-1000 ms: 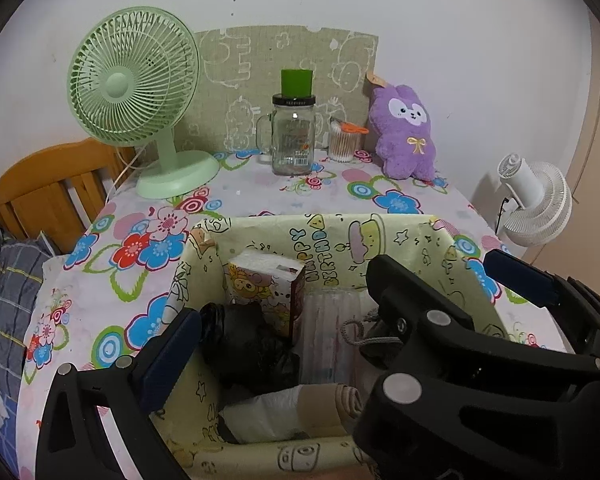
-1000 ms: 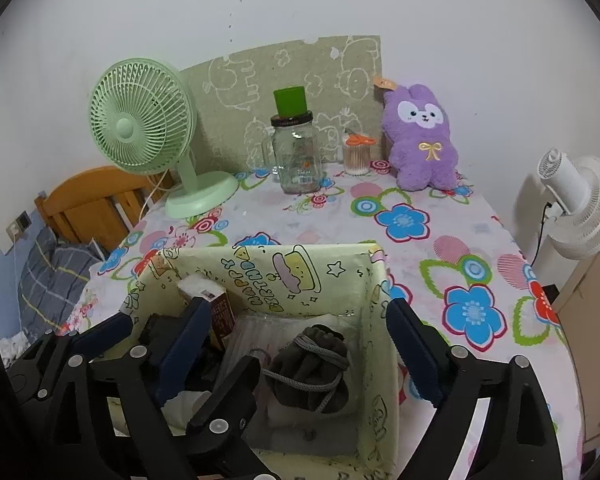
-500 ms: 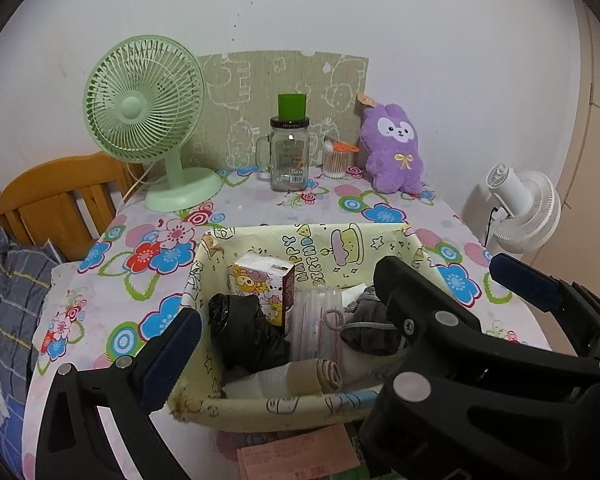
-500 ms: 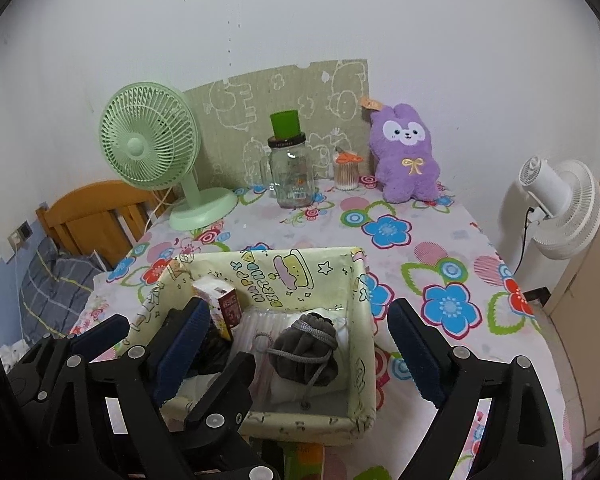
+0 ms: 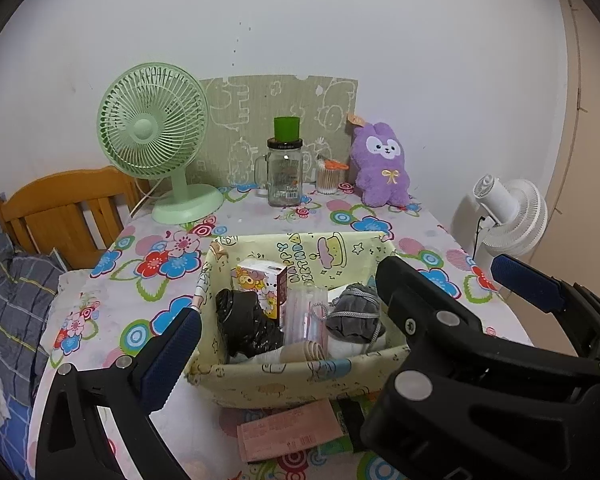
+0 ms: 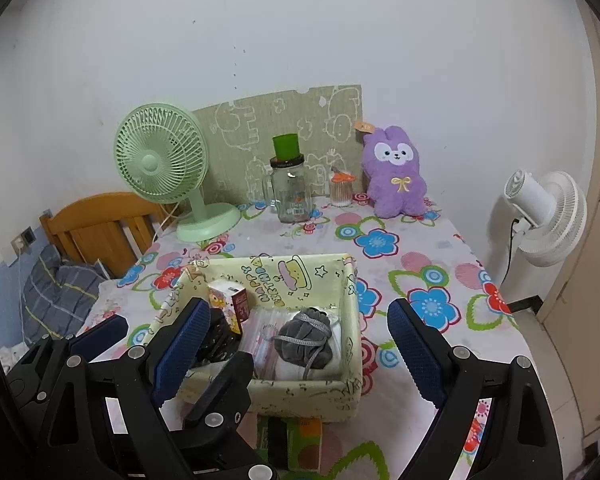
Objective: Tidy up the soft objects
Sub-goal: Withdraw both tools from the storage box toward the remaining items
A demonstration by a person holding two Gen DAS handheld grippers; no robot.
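Observation:
A pale yellow fabric basket (image 5: 300, 384) (image 6: 348, 292) stands on the floral table. It holds a grey drawstring pouch (image 5: 354, 316) (image 6: 306, 336), a black bag (image 5: 246, 320), a small cartoon box (image 5: 262, 286) (image 6: 230, 300), a clear pack (image 5: 304, 312) and rolled cloth. A purple plush rabbit (image 5: 382, 164) (image 6: 396, 172) sits at the table's back right. My left gripper (image 5: 348, 320) is open and empty, near the basket's front. My right gripper (image 6: 296, 348) is open and empty, over the basket's near side.
At the back stand a green desk fan (image 5: 156, 136), a glass jar (image 5: 285, 174) with a green cup on top, and a cotton swab holder (image 5: 327, 176). A pink packet (image 5: 292, 428) lies before the basket. A white fan (image 6: 548, 216) stands right, a wooden headboard (image 5: 64, 208) left.
Both grippers have pulled back and up from the basket. The basket looks smaller and its whole front wall and the packets before it have come into view.

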